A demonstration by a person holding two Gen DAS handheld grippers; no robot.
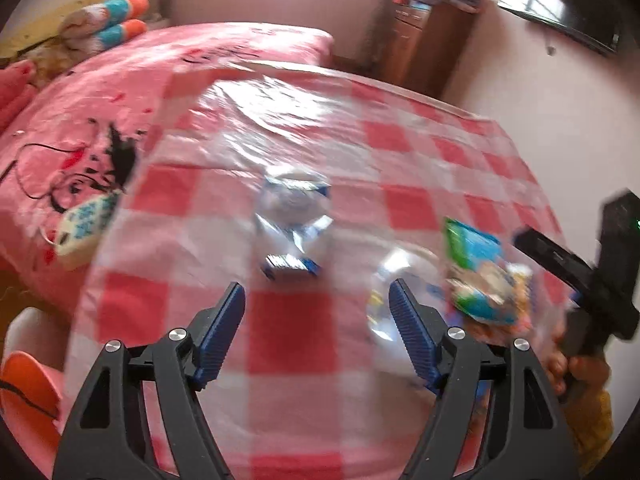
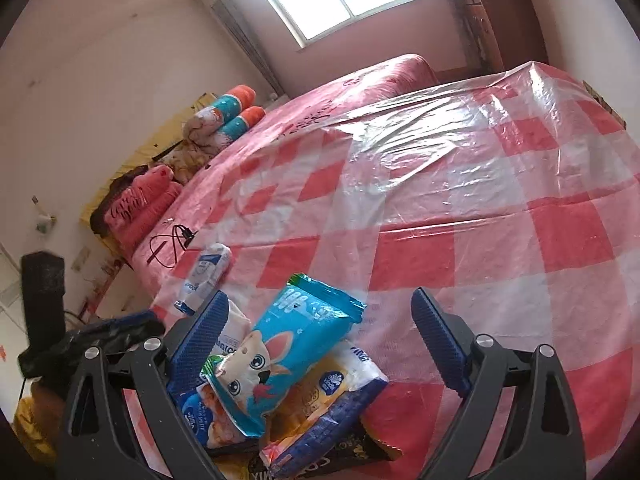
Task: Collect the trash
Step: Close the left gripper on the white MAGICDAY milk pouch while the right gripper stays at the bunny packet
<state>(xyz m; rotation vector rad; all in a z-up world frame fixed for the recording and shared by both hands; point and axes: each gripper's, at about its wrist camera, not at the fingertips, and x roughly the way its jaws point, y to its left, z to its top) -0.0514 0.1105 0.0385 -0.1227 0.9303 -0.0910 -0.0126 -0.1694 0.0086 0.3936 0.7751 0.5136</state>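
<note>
Two views, both over a worktop (image 1: 400, 148) draped in red-and-white checked cloth under clear plastic film. From the left wrist, much is smeared by motion blur. The left gripper (image 1: 317, 304) hangs with its blue pads spread wide and nothing between them. Ahead of it a crushed clear bottle (image 1: 294, 224) with a blue-and-white label lies on the cloth — its print is too blurred to read. To the right sits a blue-and-green snack bag (image 1: 482, 272), and beyond it the black body of the other tool in a hand. A remote control (image 1: 82, 226) lies on the pink bed (image 1: 120, 80) at left.

From the right wrist, the picture is sharper. The right gripper (image 2: 320, 322) is also wide open, holding nothing, poised over a heap of wrappers. On top is the snack bag (image 2: 280, 360), light blue with a cartoon rabbit; its white lettering cannot be made out. Under it lie a white-and-blue packet (image 2: 352, 376) with a round logo and a dark wrapper (image 2: 360, 448) with gold letters, only partly visible. The bottle (image 2: 206, 276) lies near the worktop's left edge, beside a black cable (image 2: 168, 246).
</note>
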